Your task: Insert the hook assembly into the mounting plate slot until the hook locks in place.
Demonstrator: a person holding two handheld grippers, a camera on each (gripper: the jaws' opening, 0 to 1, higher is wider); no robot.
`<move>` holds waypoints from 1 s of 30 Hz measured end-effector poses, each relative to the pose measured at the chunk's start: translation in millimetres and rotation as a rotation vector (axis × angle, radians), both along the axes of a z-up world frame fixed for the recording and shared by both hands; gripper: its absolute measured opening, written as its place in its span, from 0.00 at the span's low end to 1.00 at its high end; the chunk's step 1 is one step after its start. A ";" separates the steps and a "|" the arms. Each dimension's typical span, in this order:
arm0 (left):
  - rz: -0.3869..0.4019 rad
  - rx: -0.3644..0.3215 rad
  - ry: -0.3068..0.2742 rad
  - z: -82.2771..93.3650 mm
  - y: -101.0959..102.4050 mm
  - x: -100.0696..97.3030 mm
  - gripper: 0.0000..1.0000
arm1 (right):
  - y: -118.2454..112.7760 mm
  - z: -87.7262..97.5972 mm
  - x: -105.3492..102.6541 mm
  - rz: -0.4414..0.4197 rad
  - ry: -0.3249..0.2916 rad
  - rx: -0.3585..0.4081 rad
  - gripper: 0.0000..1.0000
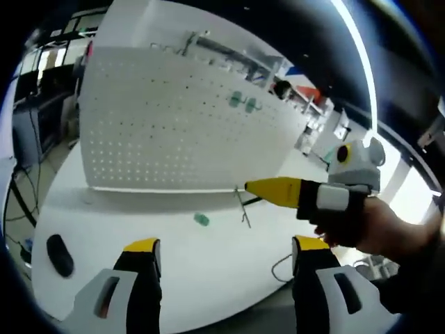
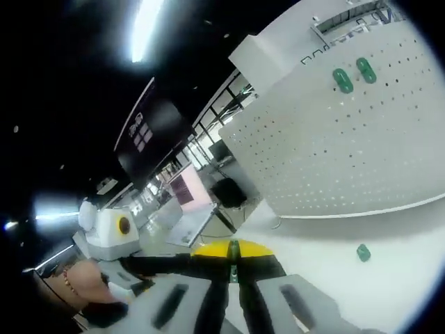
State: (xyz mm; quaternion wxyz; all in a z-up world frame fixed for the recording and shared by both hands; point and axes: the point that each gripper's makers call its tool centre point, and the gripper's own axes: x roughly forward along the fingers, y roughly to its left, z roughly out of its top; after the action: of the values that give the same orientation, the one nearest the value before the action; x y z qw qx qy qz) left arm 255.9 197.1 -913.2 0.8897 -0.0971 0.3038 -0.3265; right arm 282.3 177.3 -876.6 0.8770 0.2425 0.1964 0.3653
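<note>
A white pegboard mounting plate [image 1: 174, 118] [image 2: 348, 153] stands upright on the white table [image 1: 174, 278]. Two green hook bases [image 1: 243, 103] [image 2: 351, 74] are fixed high on it. My right gripper [image 1: 249, 188] [image 2: 233, 252] is shut on a thin metal wire hook [image 1: 242, 207], held just in front of the plate's lower edge. In the right gripper view the hook is a thin sliver between the closed yellow tips. My left gripper [image 1: 226, 245] is open with nothing between its jaws, low over the table. A loose green piece [image 1: 201, 220] [image 2: 363, 252] lies on the table near the plate.
A black oval object [image 1: 59, 254] rests on the table at the left. A bent wire [image 1: 281, 264] lies near the table's front edge. A person's hand [image 1: 375, 226] holds the right gripper. Shelves and desks stand behind the plate.
</note>
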 end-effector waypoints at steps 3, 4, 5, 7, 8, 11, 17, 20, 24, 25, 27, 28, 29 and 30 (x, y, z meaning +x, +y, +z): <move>-0.014 -0.012 -0.004 1.9 -3.5 -1.4 0.72 | 5.5 3.4 -5.7 0.004 -0.001 0.017 0.00; -0.016 -0.022 -0.009 3.5 -4.6 -1.5 0.69 | 8.0 4.9 -8.2 0.010 -0.002 0.019 0.00; -0.017 -0.027 -0.012 4.6 -5.0 -2.0 0.67 | 9.7 5.7 -9.7 0.013 -0.005 0.017 0.00; -0.014 -0.033 -0.019 6.7 -5.0 -1.9 0.64 | 11.8 7.2 -12.3 0.016 -0.014 0.011 0.00; -0.010 -0.031 -0.027 7.6 -4.1 -1.0 0.63 | 13.1 9.5 -14.4 0.014 -0.024 0.013 0.00; -0.010 -0.036 -0.033 9.2 -3.4 -0.6 0.55 | 16.1 12.8 -17.4 0.013 -0.028 0.028 0.00; -0.012 -0.073 -0.047 15.8 -4.3 -1.7 0.38 | 21.8 18.8 -22.9 0.026 -0.060 0.016 0.00; -0.013 -0.096 -0.036 17.0 -4.5 -2.8 0.29 | 23.6 23.5 -24.9 0.028 -0.083 0.018 0.00; -0.020 -0.136 -0.033 21.1 -7.1 -5.0 0.15 | 26.7 27.3 -27.3 0.034 -0.103 0.012 0.00; -0.017 -0.149 -0.037 23.1 -7.2 -5.4 0.11 | 27.8 28.0 -28.4 0.037 -0.114 0.001 0.00; -0.019 -0.169 -0.038 25.6 -7.9 -6.0 0.06 | 29.8 29.3 -30.0 0.043 -0.130 -0.008 0.00; -0.017 -0.178 -0.027 25.5 -8.5 -6.5 0.06 | 30.0 29.8 -31.0 0.042 -0.133 -0.012 0.00; -0.016 -0.178 -0.028 25.5 -8.4 -6.4 0.06 | 30.1 30.5 -31.6 0.041 -0.140 -0.018 0.00; -0.015 -0.187 -0.022 26.0 -8.3 -6.7 0.06 | 30.5 31.0 -31.6 0.044 -0.152 -0.028 0.00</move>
State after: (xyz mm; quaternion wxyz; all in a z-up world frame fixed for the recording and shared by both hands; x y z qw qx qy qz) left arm 249.2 188.8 -887.2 0.8777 -0.1740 0.2627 -0.3611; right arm 250.6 207.8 -845.6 0.8845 0.1976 0.1395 0.3990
